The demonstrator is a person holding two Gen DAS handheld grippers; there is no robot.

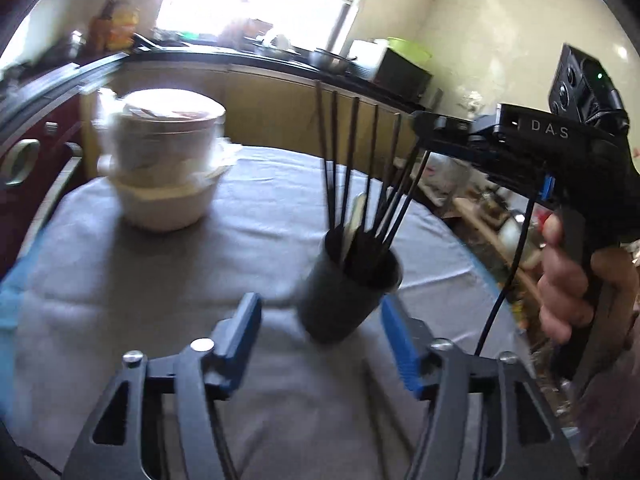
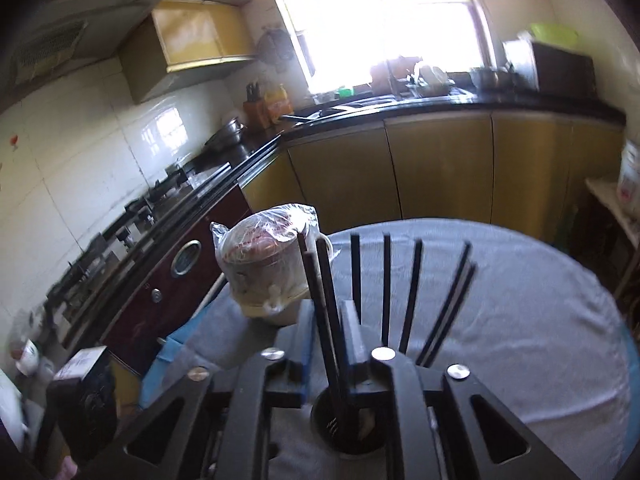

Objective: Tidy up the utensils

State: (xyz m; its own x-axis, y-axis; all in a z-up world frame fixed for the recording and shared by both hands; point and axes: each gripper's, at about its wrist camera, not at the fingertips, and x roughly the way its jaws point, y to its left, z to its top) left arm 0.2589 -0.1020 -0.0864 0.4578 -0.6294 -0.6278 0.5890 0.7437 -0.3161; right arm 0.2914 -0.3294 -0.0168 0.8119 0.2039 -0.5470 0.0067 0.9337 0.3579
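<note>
A dark cup (image 1: pixel 340 304) stands on the grey-clothed round table (image 1: pixel 120 280) and holds several black chopsticks (image 1: pixel 352 160) and a pale utensil (image 1: pixel 356 216). My left gripper (image 1: pixel 320 304) is open, its blue pads (image 1: pixel 248 320) on either side of the cup without pressing it. A hand holds my right gripper (image 1: pixel 420 124) above the chopstick tops. In the right wrist view the right gripper (image 2: pixel 328 308) is narrowly open, with two chopsticks (image 2: pixel 320 280) standing loosely between its fingers. Their lower ends rest in the cup (image 2: pixel 348 436) below.
A plastic-wrapped stack of white bowls (image 1: pixel 168 168) (image 2: pixel 264 272) sits at the table's far left. Beyond the table's left edge run a stove (image 2: pixel 140 216) and a dark counter (image 2: pixel 440 104) over yellow cabinets. Cluttered shelves (image 1: pixel 492 216) stand to the right.
</note>
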